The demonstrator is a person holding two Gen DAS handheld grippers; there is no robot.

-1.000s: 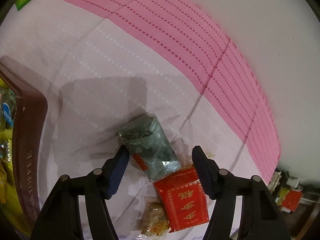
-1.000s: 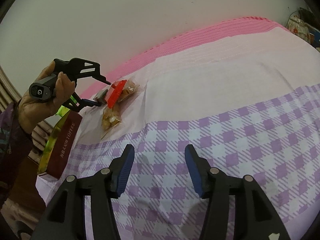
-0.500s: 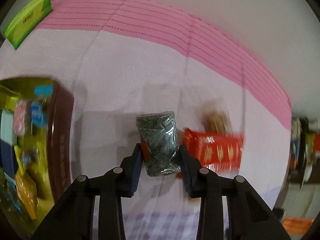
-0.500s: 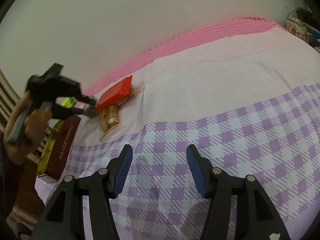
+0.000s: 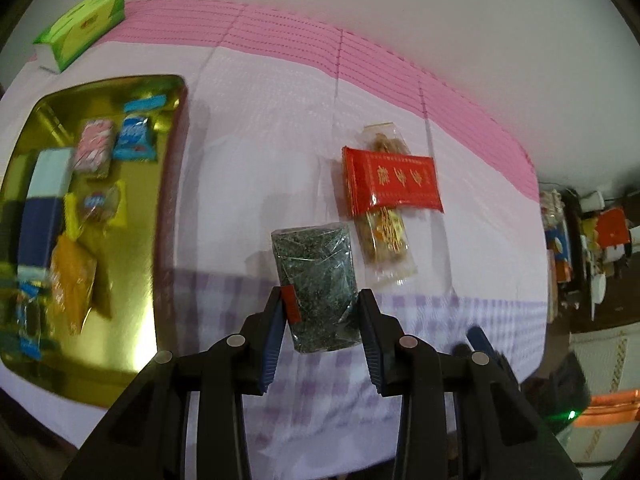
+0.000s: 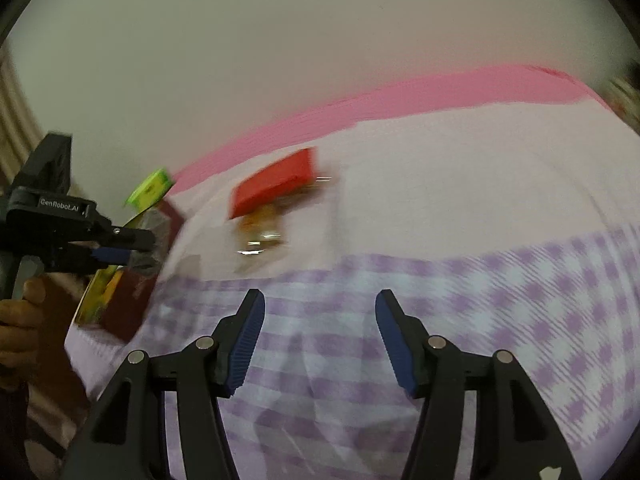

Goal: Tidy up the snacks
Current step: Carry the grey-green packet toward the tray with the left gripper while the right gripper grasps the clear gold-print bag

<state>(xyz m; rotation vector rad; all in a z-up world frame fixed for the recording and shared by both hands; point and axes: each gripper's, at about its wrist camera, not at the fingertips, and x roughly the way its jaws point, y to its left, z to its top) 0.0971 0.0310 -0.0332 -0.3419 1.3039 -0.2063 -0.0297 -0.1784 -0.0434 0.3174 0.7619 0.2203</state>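
Left tongs: your left gripper (image 5: 322,316) is clamped on the dark green seaweed packet (image 5: 318,286); both blue pads press its lower sides, one from each flank.
Packet position: it sticks out forward from between the fingers, its top end well past the tips, lifted off the tablecloth (image 5: 256,152). A small red label on it sits against the left pad.
Packet relative to tin: you hold it to the right of the gold tin (image 5: 132,320), apart from its dark red wall, not over the opening.
Tin contents: several wrapped snacks lie inside, among them a blue packet (image 5: 136,138), a pink one (image 5: 94,148) and an orange one (image 5: 72,280); the rest are blurred.
Loose snacks: a red packet (image 5: 390,182) lies across a clear bag of golden biscuits (image 5: 386,240) on the cloth, just beyond and to the right of the packet you hold.
Green box: a green box (image 5: 80,28) rests at the far left corner, beyond the tin.
Right tongs: your right gripper (image 6: 320,340) stands wide apart with nothing between the pads, above the purple check part of the cloth.
Right view: blurred; your left hand (image 6: 18,320) shows at the left edge gripping the other tool, with the red packet lying farther ahead.
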